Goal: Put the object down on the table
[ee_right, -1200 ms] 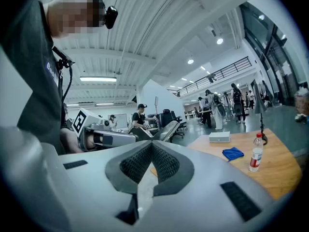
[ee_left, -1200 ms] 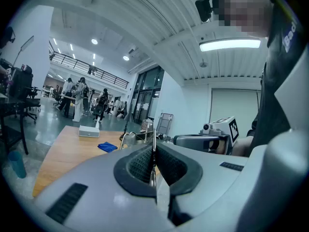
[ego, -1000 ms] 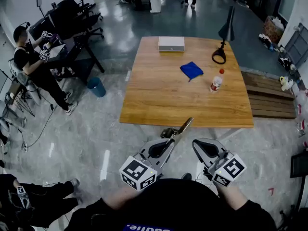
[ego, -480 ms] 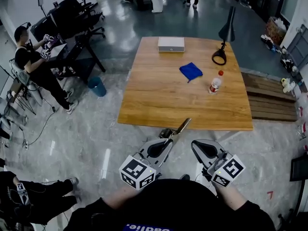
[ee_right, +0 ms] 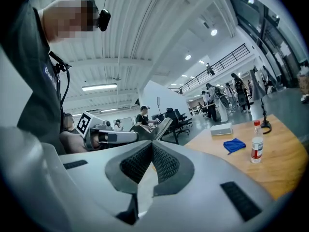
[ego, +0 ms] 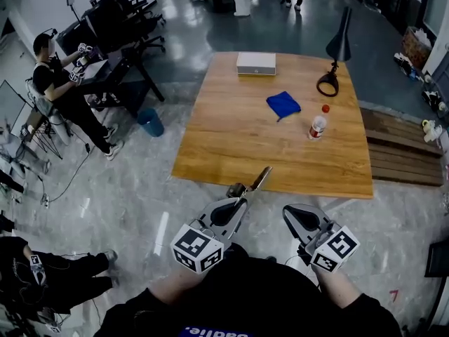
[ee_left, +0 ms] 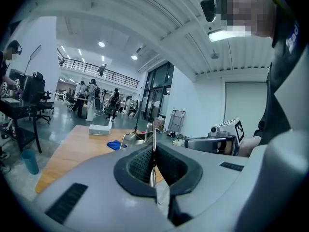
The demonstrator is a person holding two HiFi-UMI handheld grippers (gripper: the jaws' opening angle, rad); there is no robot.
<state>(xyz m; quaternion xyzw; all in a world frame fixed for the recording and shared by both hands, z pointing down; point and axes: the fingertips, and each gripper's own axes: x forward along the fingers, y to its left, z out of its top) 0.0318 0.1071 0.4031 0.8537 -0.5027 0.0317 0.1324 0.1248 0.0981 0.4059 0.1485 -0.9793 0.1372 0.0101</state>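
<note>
Object [ego: 256, 180]: thin flat metal piece, can't tell exactly what it is. It's clamped edge-on in the left gripper [ego: 238, 201], whose pads are pressed tight on it w/ the free end sticking fwd. In the left gripper view it shows as a narrow blade [ee_left: 153, 144] between the ribbed pads. Right gripper [ego: 289, 210] is closed on nothing, held beside the left one at about the same level.

From the head view the object's tip lines up w/ the table's [ego: 231, 142] near edge, but it's up in the air, not resting on wood. Both grippers are close to the person's body, over the floor.

Step, as I read it: carry/approach, w/ the set-down not yet begun. Next move needs a reach fwd so the object is over bare wood. The near half looks free, since the cloth [ego: 283, 104], bottle [ego: 318, 125], box [ego: 255, 63] and lamp [ego: 330, 83] all sit farther back. Then lower till it lies flat and only then let the left jaws part.
</note>
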